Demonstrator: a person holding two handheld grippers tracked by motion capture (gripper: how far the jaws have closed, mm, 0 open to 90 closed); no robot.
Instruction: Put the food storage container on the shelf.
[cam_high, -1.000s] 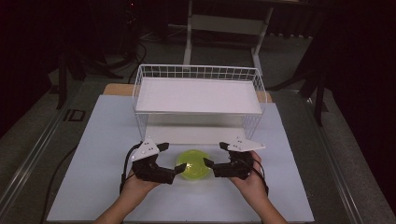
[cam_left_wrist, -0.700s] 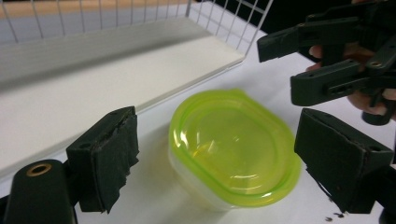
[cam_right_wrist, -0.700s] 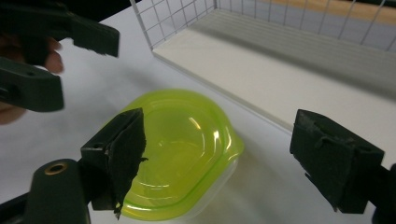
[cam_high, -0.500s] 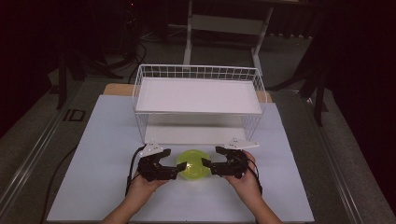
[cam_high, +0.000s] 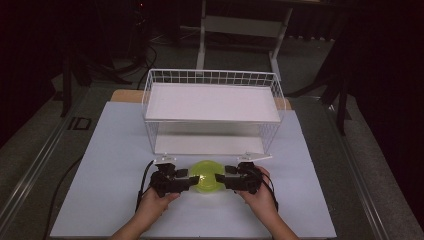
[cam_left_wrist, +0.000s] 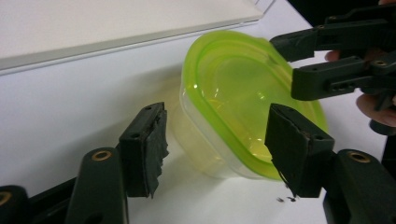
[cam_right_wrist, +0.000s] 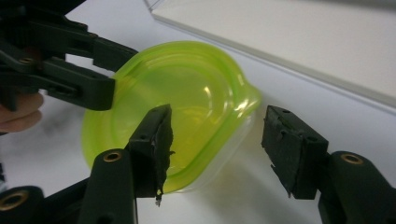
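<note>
On the white table sheet (cam_high: 100, 150), just in front of the wire rack (cam_high: 212, 112), sits the lime-lidded container (cam_high: 206, 176), with 1 gripper at each end. Left gripper (cam_left_wrist: 210, 154): jaws half-wide and just been closing, one pad (cam_left_wrist: 147, 149) outside the clear wall, the other (cam_left_wrist: 294, 149) over the lid; neither presses yet. Right gripper (cam_right_wrist: 215, 149): same story, jaws just been closing, near pad (cam_right_wrist: 154, 144) over the lid's rim, far pad (cam_right_wrist: 289, 149) standing clear of the wall. Risks, as I judge them: thin rim bites at 2 ends could flex the soft lid and pop it loose; uneven closing could shove the light tub sideways toward the rack; a lift on lid alone may leave the base behind.
</note>
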